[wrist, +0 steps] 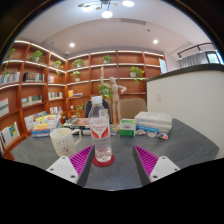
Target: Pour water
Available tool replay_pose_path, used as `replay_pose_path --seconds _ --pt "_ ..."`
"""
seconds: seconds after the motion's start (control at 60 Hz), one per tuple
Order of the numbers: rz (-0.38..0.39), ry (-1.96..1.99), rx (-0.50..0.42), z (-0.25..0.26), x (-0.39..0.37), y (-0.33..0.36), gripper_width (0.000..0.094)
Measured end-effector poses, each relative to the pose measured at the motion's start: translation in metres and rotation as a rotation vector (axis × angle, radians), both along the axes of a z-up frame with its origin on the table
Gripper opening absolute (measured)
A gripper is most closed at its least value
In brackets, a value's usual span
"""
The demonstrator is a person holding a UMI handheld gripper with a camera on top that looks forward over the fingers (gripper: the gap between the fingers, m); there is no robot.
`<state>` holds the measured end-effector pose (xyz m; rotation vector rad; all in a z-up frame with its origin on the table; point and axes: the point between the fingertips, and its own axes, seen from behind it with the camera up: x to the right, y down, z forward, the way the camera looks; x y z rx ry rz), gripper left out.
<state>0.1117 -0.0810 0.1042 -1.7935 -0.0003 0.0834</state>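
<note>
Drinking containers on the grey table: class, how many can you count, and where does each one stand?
2. A clear water bottle stands on a red coaster between the open gripper fingers; a pale cup sits just beside it. Clutter behind may hide others.

Tall wooden bookshelves [40, 75] lit by warm strip lights line the far wall, holding books and small green potted plants [136, 71]. On the grey round table [190, 142] lie a white-and-green tissue pack [153, 123], a small green box [127, 127] and a stack of colourful books [42, 125].

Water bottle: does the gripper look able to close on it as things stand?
Probably yes. The water bottle stands upright between the open gripper fingers, gaps either side; the cup sits off to one side, apart.
</note>
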Motion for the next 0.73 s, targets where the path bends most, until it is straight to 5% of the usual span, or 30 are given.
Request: replay_pose_path --seconds 0.733 --pt "-0.075 -0.049 0.068 0.051 0.019 -0.063 0.0792"
